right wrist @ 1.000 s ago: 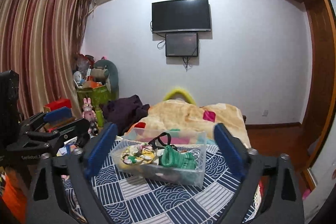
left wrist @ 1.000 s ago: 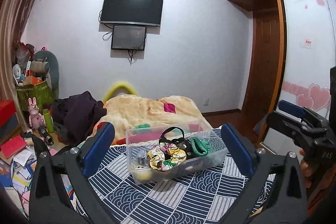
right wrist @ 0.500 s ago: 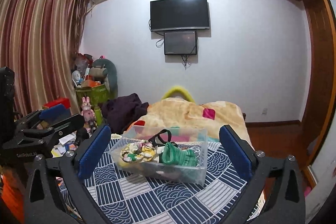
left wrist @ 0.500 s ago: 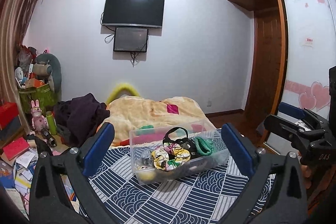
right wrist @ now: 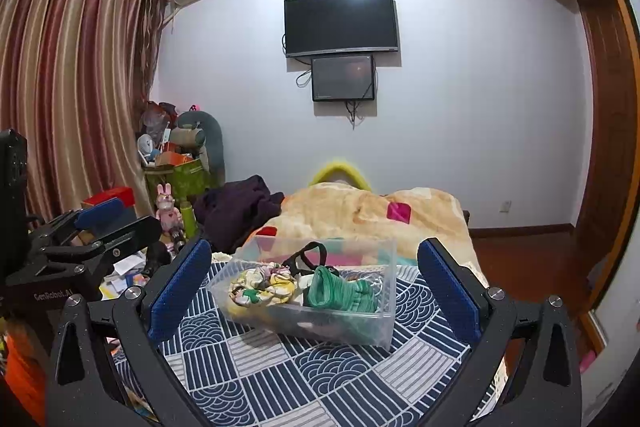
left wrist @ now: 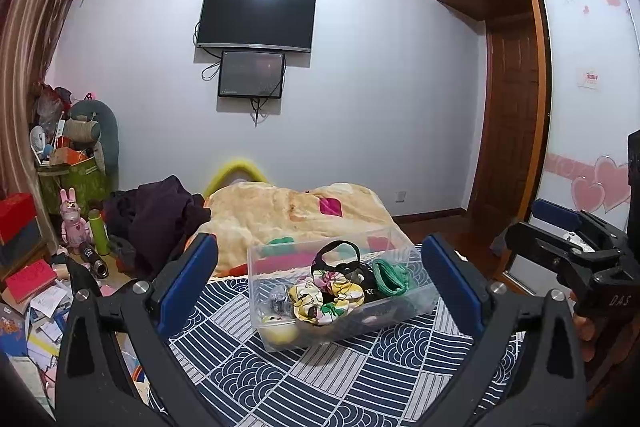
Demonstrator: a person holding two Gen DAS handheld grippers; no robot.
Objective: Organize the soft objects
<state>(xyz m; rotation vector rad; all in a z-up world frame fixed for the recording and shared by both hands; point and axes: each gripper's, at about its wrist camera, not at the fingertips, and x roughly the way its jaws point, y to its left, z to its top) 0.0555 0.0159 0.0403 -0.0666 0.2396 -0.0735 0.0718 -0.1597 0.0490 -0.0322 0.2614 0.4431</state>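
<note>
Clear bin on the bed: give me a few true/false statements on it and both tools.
1. The clear bin sits on the patterned bedspread. True.
2. The left tool grips the green sock. False: it is open and empty.
3. The floral scrunchie lies inside the bin. True.
4. The right tool is shut. False: it is open.
5. The bin has a lid on. False: its top is open.
</note>
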